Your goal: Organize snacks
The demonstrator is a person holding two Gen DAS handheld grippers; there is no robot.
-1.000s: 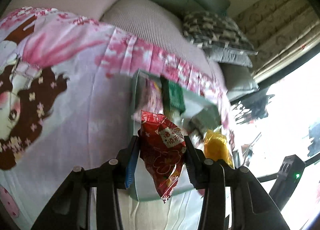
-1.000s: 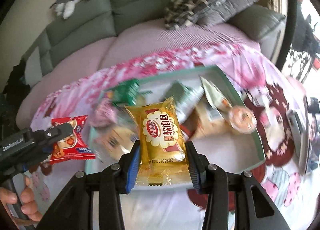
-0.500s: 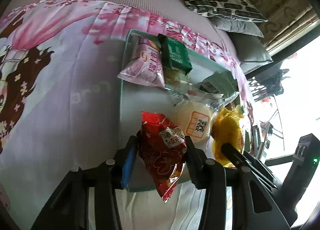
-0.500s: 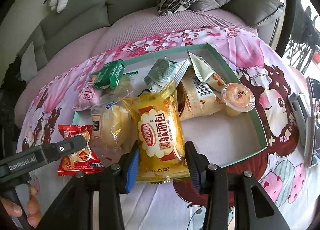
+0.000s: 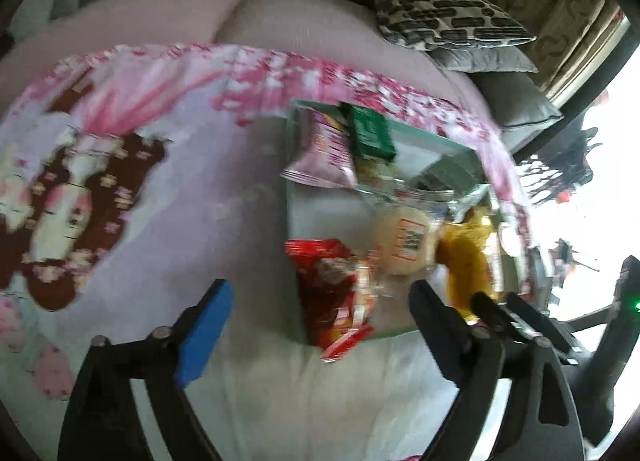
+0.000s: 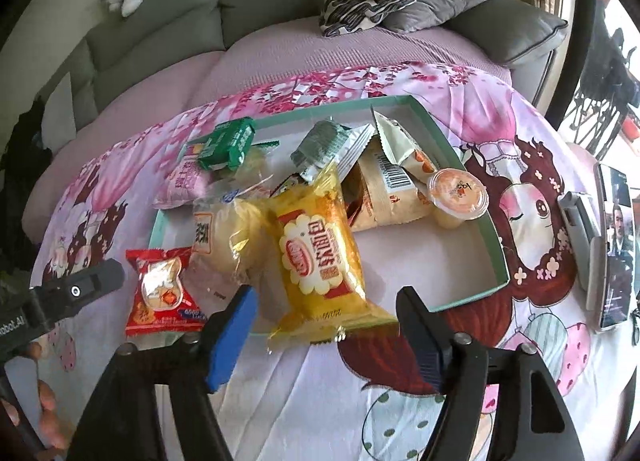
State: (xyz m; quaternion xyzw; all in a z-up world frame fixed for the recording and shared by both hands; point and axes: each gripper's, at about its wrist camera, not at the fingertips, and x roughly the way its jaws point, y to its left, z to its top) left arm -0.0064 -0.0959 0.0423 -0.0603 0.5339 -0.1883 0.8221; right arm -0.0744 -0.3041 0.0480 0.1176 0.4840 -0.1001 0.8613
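Both claws are wide open and hold nothing.

The left claw [image 5: 320, 309] has its fingers far apart, and the red pack [image 5: 332, 293] lies just ahead between them, on the near edge of the tray [image 6: 496, 245]. The right claw [image 6: 326, 321] is spread wide too. The yellow pack [image 6: 320, 257] lies just ahead of it, half in the tray, touching neither finger.

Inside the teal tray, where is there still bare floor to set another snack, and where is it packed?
Bare floor: the tray's near right corner, between the jelly cup, the yellow bread pack and the front wall. Crowded: far left and middle, around the green box.
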